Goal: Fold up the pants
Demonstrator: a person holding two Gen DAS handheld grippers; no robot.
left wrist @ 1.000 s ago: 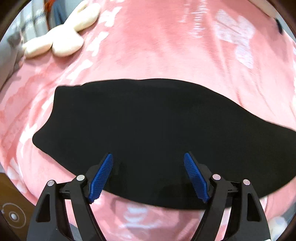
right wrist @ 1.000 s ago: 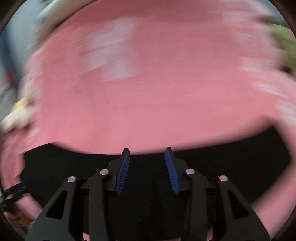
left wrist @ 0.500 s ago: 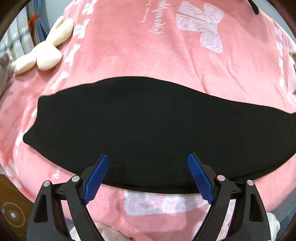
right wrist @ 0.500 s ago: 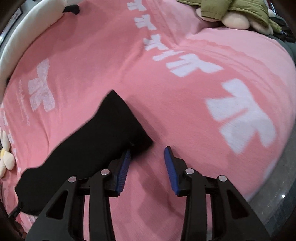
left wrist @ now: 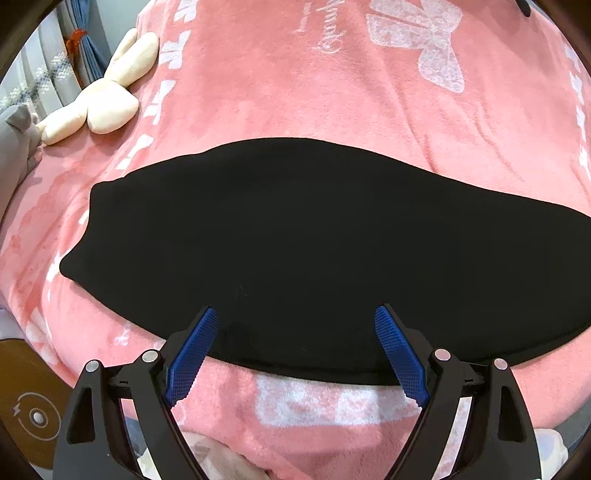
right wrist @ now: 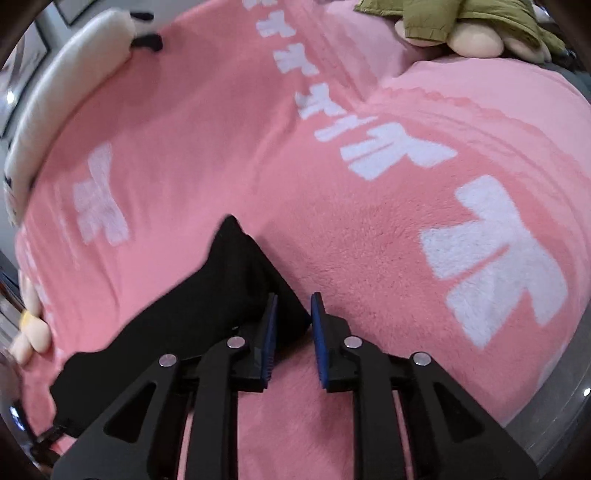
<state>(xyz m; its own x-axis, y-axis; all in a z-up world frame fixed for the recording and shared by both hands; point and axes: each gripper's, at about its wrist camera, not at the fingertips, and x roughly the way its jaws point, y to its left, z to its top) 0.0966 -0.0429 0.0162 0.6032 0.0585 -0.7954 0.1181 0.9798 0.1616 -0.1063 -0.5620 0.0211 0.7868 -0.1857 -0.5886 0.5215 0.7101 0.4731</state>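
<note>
Black pants (left wrist: 314, 240) lie flat in a long band across a pink blanket (left wrist: 332, 85) on a bed. My left gripper (left wrist: 295, 321) is open wide, its blue pads over the near edge of the pants, holding nothing. In the right wrist view the pants (right wrist: 192, 314) run from the lower left to their end corner at the middle. My right gripper (right wrist: 293, 314) is open by a narrow gap, its tips at the near corner of that end. I see no cloth between its pads.
A cream plush toy (left wrist: 99, 99) lies at the blanket's far left. A green garment and plush (right wrist: 461, 26) lie at the far right. A white bolster (right wrist: 66, 85) runs along the far left edge. The bed's edge and floor (right wrist: 569, 391) are at the lower right.
My right gripper swung to the leg end of the pants and came close to its corner. My left gripper drew back slightly toward the near edge and stays open.
</note>
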